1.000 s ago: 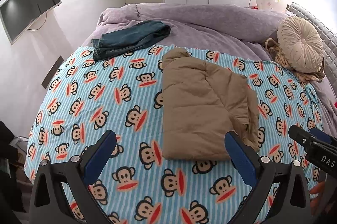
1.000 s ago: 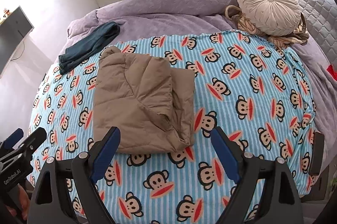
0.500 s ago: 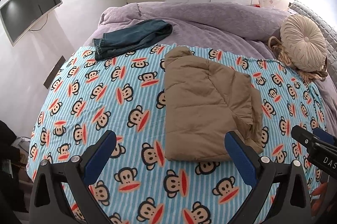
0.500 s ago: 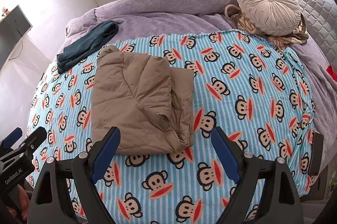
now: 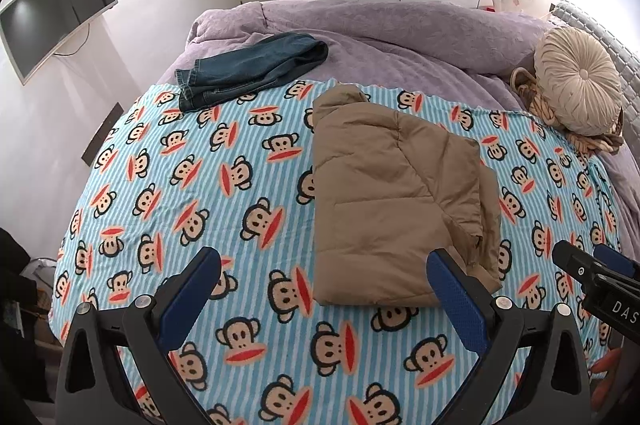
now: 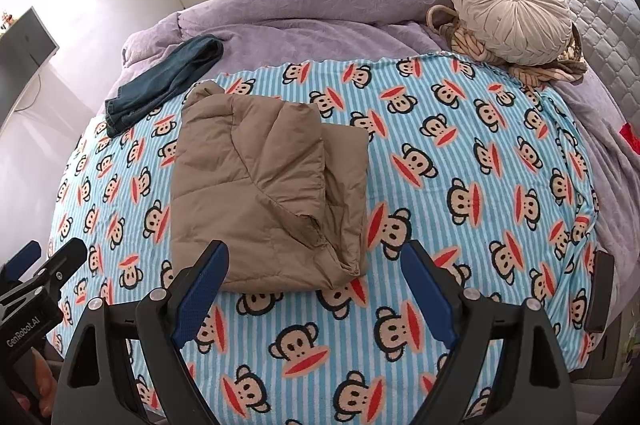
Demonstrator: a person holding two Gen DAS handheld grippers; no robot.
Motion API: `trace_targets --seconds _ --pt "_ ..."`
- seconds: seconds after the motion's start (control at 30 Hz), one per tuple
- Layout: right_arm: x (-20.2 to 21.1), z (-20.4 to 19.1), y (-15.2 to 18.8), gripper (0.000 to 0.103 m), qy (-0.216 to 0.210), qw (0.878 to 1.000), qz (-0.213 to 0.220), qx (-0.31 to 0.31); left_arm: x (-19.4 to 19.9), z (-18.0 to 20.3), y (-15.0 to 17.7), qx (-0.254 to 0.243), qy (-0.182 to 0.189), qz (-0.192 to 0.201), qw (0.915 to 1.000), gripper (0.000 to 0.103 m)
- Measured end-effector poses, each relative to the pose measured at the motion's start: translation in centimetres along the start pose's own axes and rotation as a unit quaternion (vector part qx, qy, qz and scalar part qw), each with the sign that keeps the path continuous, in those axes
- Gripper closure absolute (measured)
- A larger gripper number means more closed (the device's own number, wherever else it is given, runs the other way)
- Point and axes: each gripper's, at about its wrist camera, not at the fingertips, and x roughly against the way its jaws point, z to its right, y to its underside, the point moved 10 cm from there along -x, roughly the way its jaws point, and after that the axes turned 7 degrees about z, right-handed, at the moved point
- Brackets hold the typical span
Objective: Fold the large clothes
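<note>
A tan padded jacket (image 5: 392, 193) (image 6: 268, 181) lies folded into a rough rectangle on the blue striped monkey-print blanket (image 5: 200, 193) (image 6: 460, 165). My left gripper (image 5: 320, 265) hangs open above the blanket's near edge, its right pad over the jacket's near right corner. My right gripper (image 6: 316, 261) is open too, just in front of the jacket's near edge, with nothing between its blue pads. Each gripper shows at the other view's side edge. Folded dark blue jeans (image 5: 252, 69) (image 6: 164, 81) rest at the far left, half on the purple bedspread (image 5: 400, 33).
A round beige cushion (image 5: 576, 85) (image 6: 512, 5) sits on a woven basket at the far right by the quilted headboard (image 6: 592, 9). A wall screen (image 5: 52, 21) hangs left of the bed. White wardrobe doors and a door stand behind. A dark phone (image 6: 600, 289) lies at the blanket's right edge.
</note>
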Motion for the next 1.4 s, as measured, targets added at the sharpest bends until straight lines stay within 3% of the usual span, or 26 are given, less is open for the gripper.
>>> trace_targets --seconds 1.4 --pt "-1.0 -0.2 -0.7 0.013 -0.004 1.0 -0.007 0.02 -1.0 0.2 -0.4 -0.005 0.003 -0.002 1.0 0.0"
